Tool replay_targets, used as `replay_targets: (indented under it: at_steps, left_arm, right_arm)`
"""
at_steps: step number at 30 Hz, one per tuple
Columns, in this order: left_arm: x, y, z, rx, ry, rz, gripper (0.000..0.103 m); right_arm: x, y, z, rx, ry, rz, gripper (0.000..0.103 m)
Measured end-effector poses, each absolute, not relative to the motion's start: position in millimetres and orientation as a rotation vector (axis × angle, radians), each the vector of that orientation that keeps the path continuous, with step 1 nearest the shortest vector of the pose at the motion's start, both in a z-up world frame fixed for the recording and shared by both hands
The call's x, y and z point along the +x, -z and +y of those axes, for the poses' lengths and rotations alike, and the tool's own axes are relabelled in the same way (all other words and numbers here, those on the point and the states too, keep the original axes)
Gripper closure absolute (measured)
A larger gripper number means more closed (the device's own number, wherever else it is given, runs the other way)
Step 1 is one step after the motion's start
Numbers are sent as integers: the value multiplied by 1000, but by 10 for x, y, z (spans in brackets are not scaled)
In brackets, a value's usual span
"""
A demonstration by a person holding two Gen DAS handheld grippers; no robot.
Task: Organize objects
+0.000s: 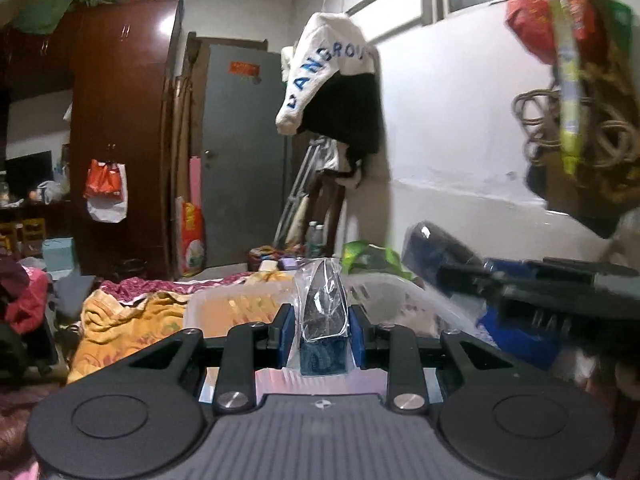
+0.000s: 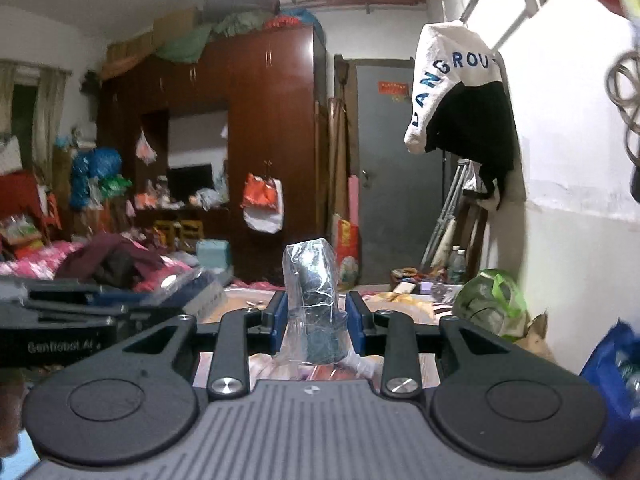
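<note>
A clear plastic-wrapped packet [image 1: 322,320] of something dark stood pinched between the blue pads of the left gripper [image 1: 322,330], held raised above the bed. The right gripper [image 2: 316,326] clamped a second wrapped packet [image 2: 312,308] the same way, upright between its 2 fingers. Only the left view showed the pale plastic bin [image 1: 240,308] just ahead on the orange floral blanket [image 1: 120,328], with the other gripper reaching in blurred from the right edge. Only the right view took in the far side of the room: the dark wardrobe [image 2: 272,140], a television [image 2: 190,180] and heaped clothes [image 2: 112,258]. Both grippers pointed level toward the grey door [image 2: 392,168], side by side, near each other.
</note>
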State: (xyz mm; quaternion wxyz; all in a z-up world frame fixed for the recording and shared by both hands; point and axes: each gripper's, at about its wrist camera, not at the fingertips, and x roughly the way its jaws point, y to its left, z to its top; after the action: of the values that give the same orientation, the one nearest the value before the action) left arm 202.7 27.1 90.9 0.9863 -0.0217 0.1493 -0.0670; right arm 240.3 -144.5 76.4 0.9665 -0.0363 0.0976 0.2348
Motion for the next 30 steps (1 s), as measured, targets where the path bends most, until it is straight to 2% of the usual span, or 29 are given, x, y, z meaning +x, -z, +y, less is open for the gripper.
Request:
replay_targets:
  at_steps: [1, 2, 3, 4, 7, 8, 9, 10, 12, 15, 23, 30]
  left_arm:
    - [2154, -928, 276, -49, 125, 297, 65]
    - [2281, -925, 279, -46, 118, 305, 53]
    - [2410, -900, 286, -52, 108, 331, 38]
    - [2510, -854, 296, -60, 102, 361, 37]
    - [2454, -755, 338, -67, 118, 371, 36]
    - [2378, -739, 344, -64, 119, 353, 32]
    - [2300, -737, 349, -63, 112, 335, 23]
    - [2233, -739, 342, -57, 108, 322, 19]
    - [2088, -741, 312, -35, 109, 297, 16]
    - [1938, -701, 279, -9, 121, 299, 5]
    - [1886, -491, 292, 24, 151, 399, 5]
    - [1874, -497, 424, -11, 84, 397, 5]
  right_arm:
    - [2530, -756, -1391, -85, -485, 226, 59]
    - [2630, -725, -1358, -87, -490, 242, 55]
    - [2675, -670, -1342, -94, -479, 249, 43]
    - [2697, -638, -1334, -112, -463, 257, 31]
    - [2628, -568, -1475, -97, -446, 260, 24]
    - [2593, -567, -1560, -66, -457, 261, 21]
    - [2555, -565, -1650, -33, -460, 265, 14]
    - [2517, -565, -1727, -6, -460, 266, 6]
    - [2435, -561, -1831, 2, -473, 267, 0]
    - [2321, -510, -1909, -24, -473, 290, 0]
    - [2288, -442, -1989, -50, -448, 332, 0]
    - [2355, -453, -2067, -20, -424, 357, 0]
